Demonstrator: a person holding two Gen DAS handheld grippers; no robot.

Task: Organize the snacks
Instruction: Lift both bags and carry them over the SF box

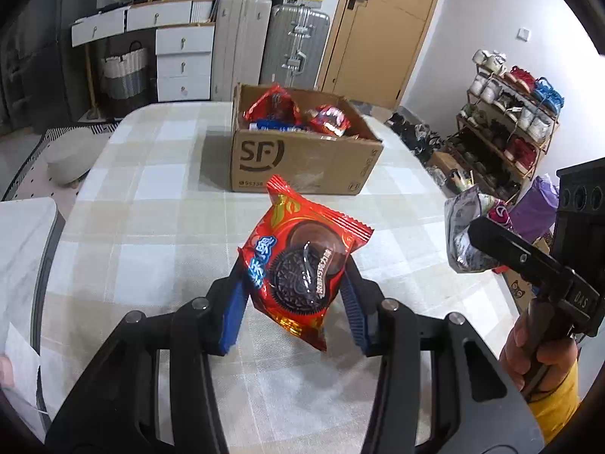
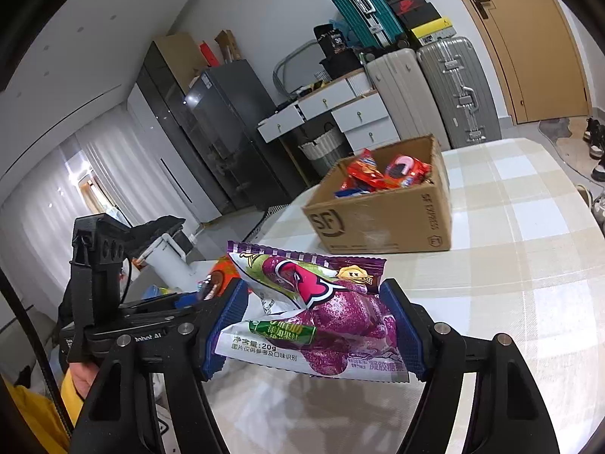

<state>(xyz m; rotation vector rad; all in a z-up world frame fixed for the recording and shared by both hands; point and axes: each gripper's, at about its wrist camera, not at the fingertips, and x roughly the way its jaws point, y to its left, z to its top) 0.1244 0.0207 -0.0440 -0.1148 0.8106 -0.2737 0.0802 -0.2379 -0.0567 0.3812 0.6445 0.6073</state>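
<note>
My left gripper (image 1: 293, 291) is shut on a red cookie packet (image 1: 302, 261) and holds it above the checked table (image 1: 151, 227). My right gripper (image 2: 315, 316) is shut on a purple candy packet (image 2: 310, 310), also held above the table; that packet shows at the right of the left wrist view (image 1: 467, 234). An open cardboard box (image 1: 302, 159) stands farther back on the table and holds several red and blue snack packets (image 1: 272, 108). The box also shows in the right wrist view (image 2: 382, 215).
Suitcases (image 1: 295, 45) and white drawers (image 1: 183, 60) stand behind the table near a wooden door (image 1: 382, 19). A shoe rack (image 1: 506, 125) is at the right. A white chair or counter edge (image 1: 22, 242) lies at the left.
</note>
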